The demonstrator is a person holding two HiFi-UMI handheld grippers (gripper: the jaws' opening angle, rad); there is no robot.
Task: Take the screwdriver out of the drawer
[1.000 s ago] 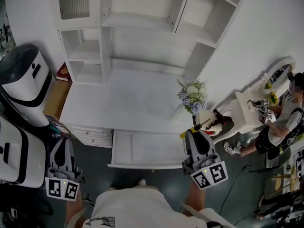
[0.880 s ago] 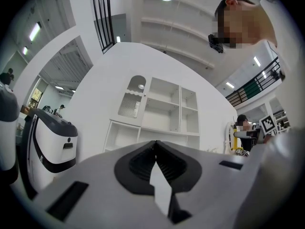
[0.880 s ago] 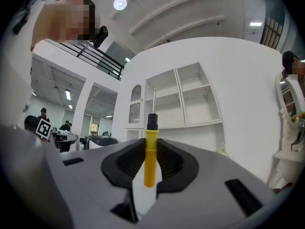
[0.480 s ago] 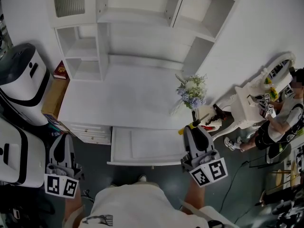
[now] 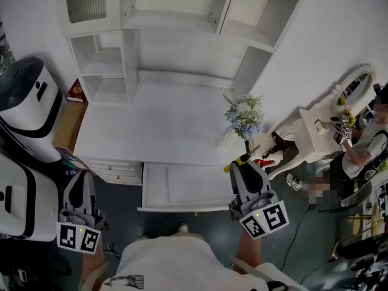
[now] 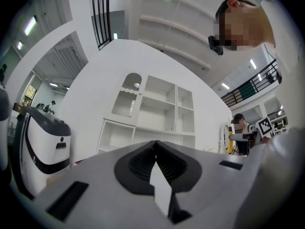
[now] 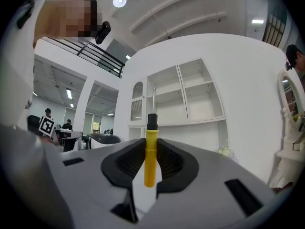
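My right gripper (image 5: 240,166) is shut on a screwdriver (image 7: 150,149) with a yellow handle and black collar, its metal shaft pointing up past the jaws. In the head view the screwdriver (image 5: 242,157) sticks out over the right end of the open white drawer (image 5: 188,190), near the desk edge. In the right gripper view the jaws of my right gripper (image 7: 151,162) clamp the yellow handle from both sides. My left gripper (image 5: 77,194) hangs at the lower left, off the desk, jaws closed together with nothing between them. Its own view shows my left gripper (image 6: 155,157) with pads meeting.
A white desk (image 5: 151,126) with a shelf hutch (image 5: 182,23) stands ahead. A flower bouquet (image 5: 245,115) sits at the desk's right edge. White-and-black machines (image 5: 27,102) stand at left. A person (image 5: 361,153) sits by a white vanity (image 5: 327,126) at right.
The view has drifted slightly; my right gripper with the screwdriver sits a little further left and up. The left gripper has stayed put.
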